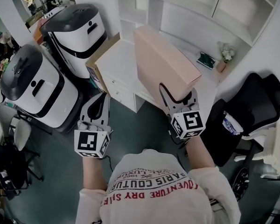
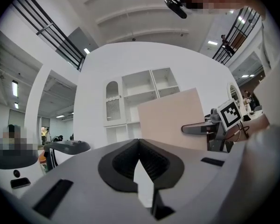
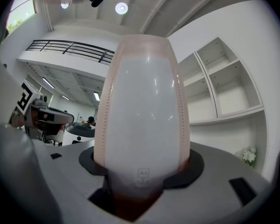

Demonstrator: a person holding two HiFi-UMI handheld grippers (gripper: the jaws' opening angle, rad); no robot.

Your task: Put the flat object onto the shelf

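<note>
The right gripper [image 1: 178,97] has its fingers clenched on the near bottom corner of the folder case [image 1: 165,66]. It holds the case up on edge in the middle of the head view, so the thin side leads and it could slide into a shelf bay like a book rather than lie flat. The case hangs in the air above the white bench [image 1: 119,62], tilted toward the upper right of the frame where the white shelf unit [image 1: 216,3] stands. It touches neither of them as far as I can see, so I judge it is on its way to the shelf and not yet set down. The left gripper [image 1: 97,107] waits at the lower left, well apart from the case. Its fingers are pressed together at the tips with nothing between them, so the right hand alone carries the load. Gripping one corner leaves most of the case sticking out beyond the fingers, which I'd say could let it swing or twist. The case itself is a slim, stiff rectangle with broad faces in a pale salmon pink. In the right gripper view the narrow edge is glossy white between stitched pink borders, with a tiny mark near the bottom that is too small to read.
</note>
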